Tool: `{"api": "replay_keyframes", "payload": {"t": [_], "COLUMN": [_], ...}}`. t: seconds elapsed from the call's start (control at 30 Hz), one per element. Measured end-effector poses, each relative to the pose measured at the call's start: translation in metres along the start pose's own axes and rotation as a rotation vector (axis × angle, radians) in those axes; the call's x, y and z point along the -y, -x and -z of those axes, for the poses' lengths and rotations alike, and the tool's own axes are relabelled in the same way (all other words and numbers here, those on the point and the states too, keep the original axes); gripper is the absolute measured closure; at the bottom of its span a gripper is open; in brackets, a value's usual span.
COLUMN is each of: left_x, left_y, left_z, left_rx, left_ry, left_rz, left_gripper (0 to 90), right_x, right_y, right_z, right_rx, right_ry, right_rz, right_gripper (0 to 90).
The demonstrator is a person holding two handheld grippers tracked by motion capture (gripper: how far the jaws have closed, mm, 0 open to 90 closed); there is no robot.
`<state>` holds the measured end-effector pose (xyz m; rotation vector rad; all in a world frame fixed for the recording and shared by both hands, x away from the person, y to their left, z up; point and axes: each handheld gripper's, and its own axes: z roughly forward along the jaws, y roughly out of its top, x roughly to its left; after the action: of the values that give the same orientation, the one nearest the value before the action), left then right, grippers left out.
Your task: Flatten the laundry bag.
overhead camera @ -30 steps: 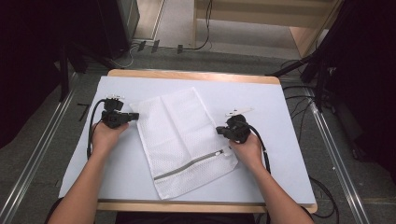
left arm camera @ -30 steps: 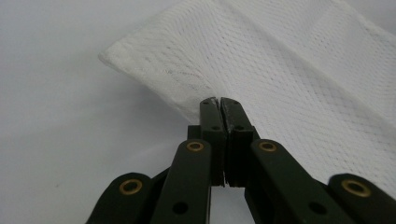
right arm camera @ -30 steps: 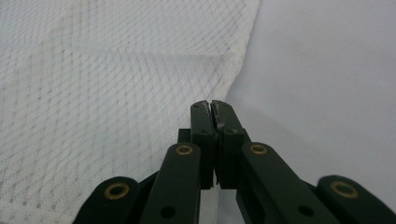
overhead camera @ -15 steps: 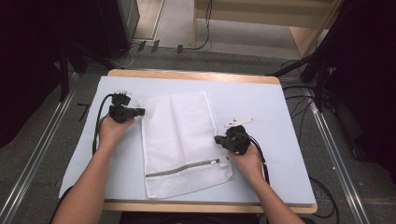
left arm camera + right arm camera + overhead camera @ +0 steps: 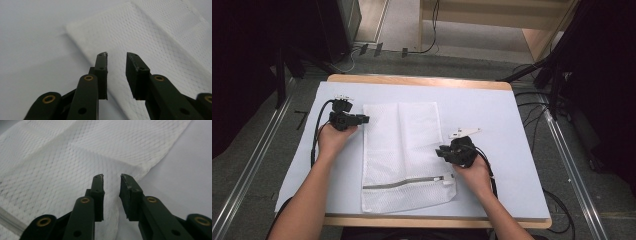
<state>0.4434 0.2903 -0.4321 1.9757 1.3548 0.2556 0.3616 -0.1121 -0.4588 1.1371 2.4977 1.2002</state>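
Observation:
A white mesh laundry bag lies flat on the table, square with its edges, its zipper running across the near end. My left gripper is at the bag's left edge near the far corner. In the left gripper view the left gripper is open over that edge of the mesh bag, with nothing between its jaws. My right gripper is at the bag's right edge, a little beyond the zipper. In the right gripper view the right gripper is open just above the mesh bag, its jaws holding nothing.
A pale blue-grey sheet covers the wooden table, bare to the right of the bag. Cables trail from both grippers. Metal rails and dark equipment flank the table, and loose cables lie on the floor.
The bag has turned from slanted to square with the table. My left gripper moved slightly forward and right; my right gripper came nearer to the front edge.

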Motion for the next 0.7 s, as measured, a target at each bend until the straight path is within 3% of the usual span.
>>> {"api": "replay_keyframes", "payload": {"t": [0.13, 0.4, 0.53, 0.7], "left_x": [0.005, 0.023, 0.033, 0.044], "left_y": [0.002, 0.008, 0.014, 0.023], "left_z": [0.009, 0.025, 0.029, 0.034], "left_rx": [-0.014, -0.001, -0.002, 0.004], "left_ry": [0.018, 0.002, -0.022, -0.028], "left_rz": [0.001, 0.010, 0.001, 0.009], "left_gripper": [63.6, 60.6, 60.3, 59.9], "right_x": [-0.008, -0.027, -0.034, -0.042], "right_y": [0.006, 0.023, 0.034, 0.045], "right_z": [0.002, -0.010, -0.018, -0.030], "right_rx": [0.016, 0.058, 0.067, 0.082], "right_ry": [0.032, 0.053, 0.048, 0.044], "right_rz": [-0.009, -0.015, -0.051, -0.061], "right_gripper": [70.6, 68.3, 67.7, 67.4]}}
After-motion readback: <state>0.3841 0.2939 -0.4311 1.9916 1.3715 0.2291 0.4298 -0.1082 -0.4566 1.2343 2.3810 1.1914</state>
